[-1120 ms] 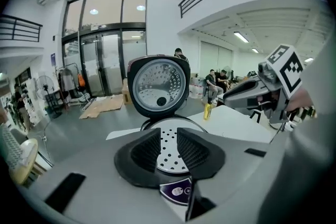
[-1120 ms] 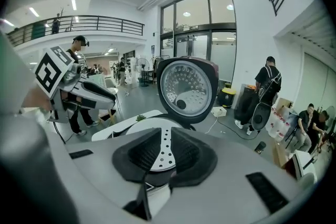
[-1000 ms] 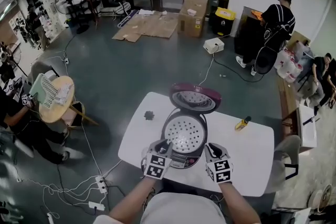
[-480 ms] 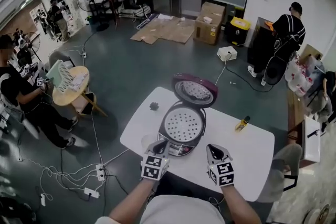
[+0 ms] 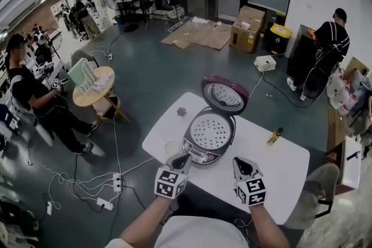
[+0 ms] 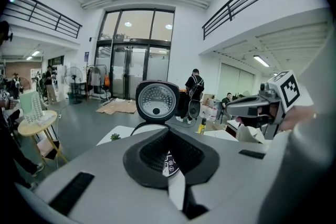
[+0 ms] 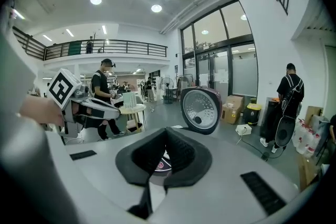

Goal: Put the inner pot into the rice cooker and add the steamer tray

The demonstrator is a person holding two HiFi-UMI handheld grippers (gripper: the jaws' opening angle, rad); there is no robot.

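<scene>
The purple rice cooker [image 5: 200, 151] stands on the white table [image 5: 279, 168] with its lid [image 5: 225, 96] raised. A white perforated steamer tray [image 5: 210, 130] lies in its mouth. My left gripper [image 5: 179, 162] hovers at the cooker's near left edge, shut on nothing. My right gripper [image 5: 242, 166] hovers to the near right of the cooker, its jaws drawn together and empty. In the left gripper view, the lid [image 6: 156, 101] rises beyond my left gripper [image 6: 168, 130], with the right gripper [image 6: 247, 107] alongside. The right gripper view shows the lid [image 7: 200, 109] past my right gripper [image 7: 166, 131].
A yellow object [image 5: 274, 136] lies on the table right of the cooker, a small dark item [image 5: 181, 111] near the far left corner. A small round table [image 5: 96, 85] and a seated person [image 5: 40, 101] are at left. Cables [image 5: 99, 183] run over the floor.
Both grippers drew back from the cooker toward me and rose, their jaws closing empty. The steamer tray stays in the cooker. The head view swung, so the cooker sits further right.
</scene>
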